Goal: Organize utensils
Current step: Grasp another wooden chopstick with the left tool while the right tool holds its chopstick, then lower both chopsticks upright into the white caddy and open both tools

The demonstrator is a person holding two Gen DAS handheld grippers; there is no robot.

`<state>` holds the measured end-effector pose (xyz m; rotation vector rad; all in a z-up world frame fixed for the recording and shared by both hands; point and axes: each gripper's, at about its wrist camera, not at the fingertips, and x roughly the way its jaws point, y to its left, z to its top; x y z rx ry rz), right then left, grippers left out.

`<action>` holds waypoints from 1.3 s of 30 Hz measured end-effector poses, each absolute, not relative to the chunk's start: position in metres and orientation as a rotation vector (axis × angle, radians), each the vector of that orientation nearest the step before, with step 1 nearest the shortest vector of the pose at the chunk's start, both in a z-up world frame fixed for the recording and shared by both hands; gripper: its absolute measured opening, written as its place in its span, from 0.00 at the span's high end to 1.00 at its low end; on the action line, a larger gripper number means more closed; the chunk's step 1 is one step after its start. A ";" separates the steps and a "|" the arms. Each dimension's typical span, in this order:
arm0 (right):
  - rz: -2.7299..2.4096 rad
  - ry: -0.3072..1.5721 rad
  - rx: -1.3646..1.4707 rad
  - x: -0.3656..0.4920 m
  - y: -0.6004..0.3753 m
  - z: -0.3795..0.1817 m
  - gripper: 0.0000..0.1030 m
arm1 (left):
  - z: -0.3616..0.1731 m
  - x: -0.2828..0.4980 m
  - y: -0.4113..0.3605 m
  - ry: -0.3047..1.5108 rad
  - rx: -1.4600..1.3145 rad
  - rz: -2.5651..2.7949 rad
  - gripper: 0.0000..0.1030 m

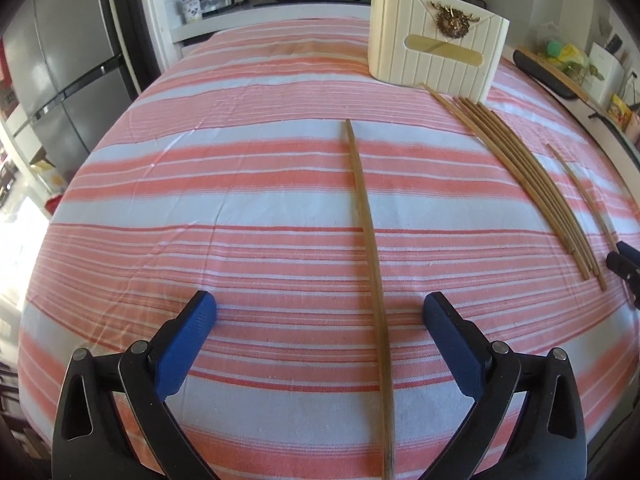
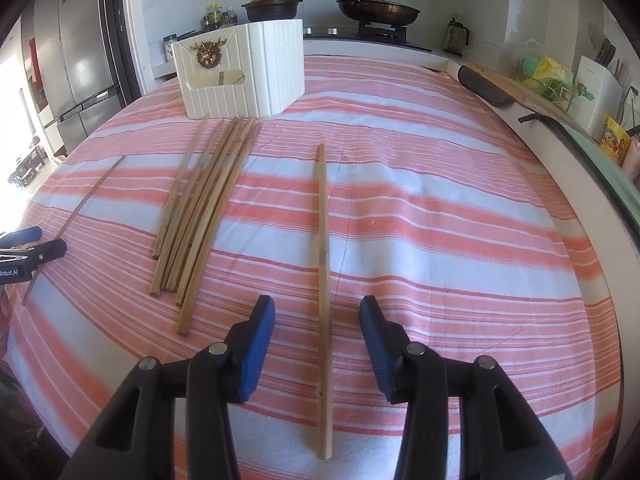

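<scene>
A single wooden chopstick (image 1: 372,260) lies on the striped cloth between the blue pads of my left gripper (image 1: 320,308). That gripper is wide open and neither pad touches the stick. Another single chopstick (image 2: 324,240) lies between the pads of my right gripper (image 2: 318,312), which is open more narrowly, with a gap on each side. A bundle of several chopsticks (image 1: 532,184) (image 2: 204,208) lies on the cloth between the two grippers. Behind it stands a cream ribbed holder box (image 1: 436,52) (image 2: 244,76). Each gripper shows at the other view's edge: the right gripper (image 1: 624,264), the left gripper (image 2: 36,244).
The pink and white striped tablecloth (image 1: 240,184) covers the table. A black-handled board (image 2: 488,88) and bags lie along the right edge. A stove with pots (image 2: 376,12) stands behind the table, and a steel fridge (image 1: 68,76) to the left.
</scene>
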<state>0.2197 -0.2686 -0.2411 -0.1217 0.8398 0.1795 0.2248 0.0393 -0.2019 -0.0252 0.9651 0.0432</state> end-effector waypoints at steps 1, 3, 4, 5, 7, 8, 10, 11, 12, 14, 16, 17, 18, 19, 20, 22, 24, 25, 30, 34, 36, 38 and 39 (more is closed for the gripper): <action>0.180 0.839 -0.122 0.220 -0.269 -0.241 0.56 | -0.202 0.224 0.040 0.968 -0.028 0.045 0.00; 0.188 0.844 -0.124 0.220 -0.269 -0.241 0.56 | -0.202 0.224 0.040 0.973 -0.020 0.028 0.00; 0.195 0.852 -0.129 0.221 -0.269 -0.241 0.56 | -0.202 0.222 0.041 0.976 -0.010 0.013 0.00; 0.204 0.867 -0.135 0.223 -0.269 -0.240 0.56 | -0.201 0.222 0.041 0.983 0.002 -0.001 0.00; 0.226 0.911 -0.146 0.227 -0.270 -0.238 0.55 | -0.200 0.225 0.043 1.011 0.016 -0.030 0.00; 0.238 0.937 -0.152 0.230 -0.270 -0.237 0.55 | -0.200 0.227 0.043 1.031 0.022 -0.045 0.00; 0.267 0.995 -0.172 0.237 -0.270 -0.234 0.55 | -0.197 0.235 0.044 1.069 0.034 -0.078 0.01; 0.280 1.023 -0.181 0.242 -0.269 -0.233 0.55 | -0.196 0.240 0.044 1.079 0.046 -0.090 0.01; 0.294 1.046 -0.188 0.247 -0.269 -0.232 0.55 | -0.194 0.245 0.043 1.083 0.060 -0.098 0.01; 0.318 1.080 -0.189 0.259 -0.267 -0.231 0.55 | -0.190 0.259 0.043 1.083 0.078 -0.119 0.01; 0.337 1.103 -0.183 0.276 -0.263 -0.230 0.58 | -0.188 0.277 0.044 1.096 0.072 -0.139 0.06; 0.340 1.108 -0.190 0.285 -0.260 -0.230 0.59 | -0.189 0.287 0.044 1.109 0.069 -0.142 0.14; 0.337 1.110 -0.200 0.295 -0.257 -0.230 0.63 | -0.191 0.297 0.045 1.121 0.068 -0.144 0.21; 0.336 1.112 -0.205 0.305 -0.253 -0.229 0.66 | -0.192 0.306 0.045 1.131 0.068 -0.147 0.23; 0.340 1.117 -0.204 0.315 -0.249 -0.229 0.66 | -0.192 0.315 0.044 1.134 0.071 -0.147 0.24; 0.339 1.123 -0.198 0.335 -0.242 -0.228 0.67 | -0.191 0.331 0.042 1.140 0.079 -0.147 0.26; 0.334 1.123 -0.207 0.355 -0.234 -0.228 0.67 | -0.190 0.344 0.037 1.141 0.094 -0.149 0.38; 0.330 1.124 -0.211 0.363 -0.230 -0.227 0.72 | -0.189 0.349 0.035 1.137 0.101 -0.150 0.42; 0.303 1.134 -0.191 0.393 -0.226 -0.225 0.94 | -0.184 0.360 0.035 1.120 0.086 -0.154 0.95; 0.317 1.075 -0.078 0.388 -0.236 -0.209 0.94 | -0.159 0.348 0.045 1.040 0.017 -0.150 0.96; 0.338 1.014 -0.039 0.376 -0.240 -0.192 0.94 | -0.137 0.335 0.051 0.977 -0.002 -0.153 0.96; 0.357 0.950 -0.018 0.359 -0.243 -0.172 0.94 | -0.112 0.320 0.051 0.912 -0.018 -0.160 0.96; 0.367 0.918 -0.013 0.348 -0.245 -0.161 0.94 | -0.100 0.311 0.053 0.880 -0.028 -0.166 0.96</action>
